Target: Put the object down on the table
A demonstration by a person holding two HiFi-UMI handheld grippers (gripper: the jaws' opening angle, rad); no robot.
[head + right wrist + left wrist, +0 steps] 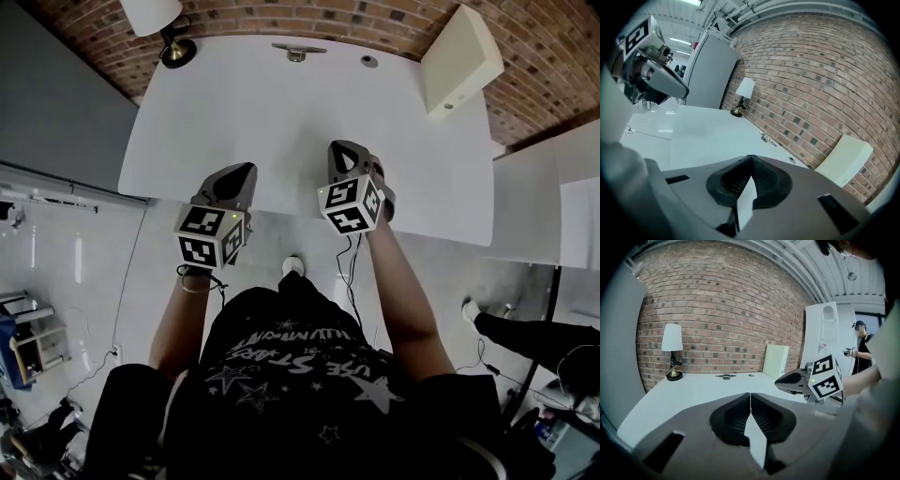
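White table (281, 112), seen from above. Left gripper (244, 172) and right gripper (343, 150) hover over its near edge, each with jaws pressed together on nothing. Which thing is the task's object can't be told. A small metal piece (298, 52) on the far edge is too small to make out. Lamp (174, 45) at far left corner, shade cut off. Cream box (457, 61) at far right corner.
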